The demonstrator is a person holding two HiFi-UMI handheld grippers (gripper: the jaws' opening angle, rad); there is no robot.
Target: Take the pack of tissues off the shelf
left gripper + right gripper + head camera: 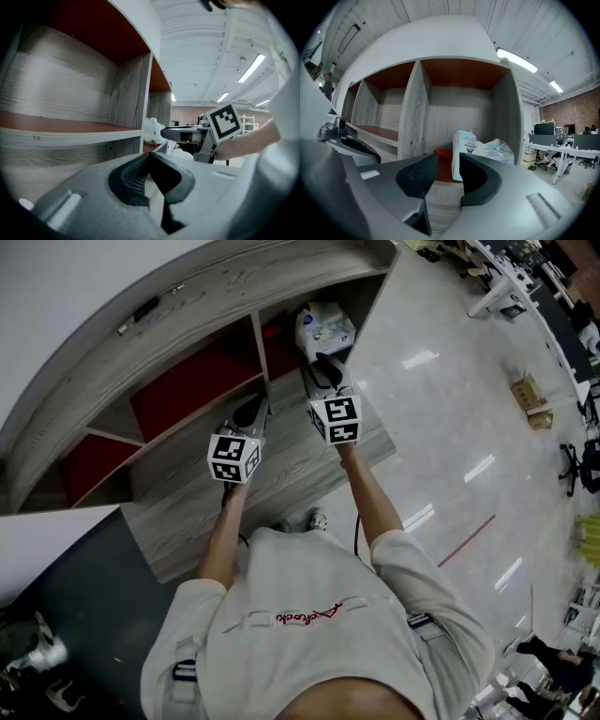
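In the shelf's end compartment sits the pack of tissues, so the right gripper, fingers released and empty before the shelf, should go straight in and straddle it squarely, while the left gripper, fingers clenched on nothing, hangs before the shelf.

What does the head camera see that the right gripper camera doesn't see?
Only the head view: the person's light grey shirt and a red floor stripe. Only the right gripper view: a long ceiling light and a red brick wall. Both: the white plastic pack of tissues in the grey wood-grain shelf.
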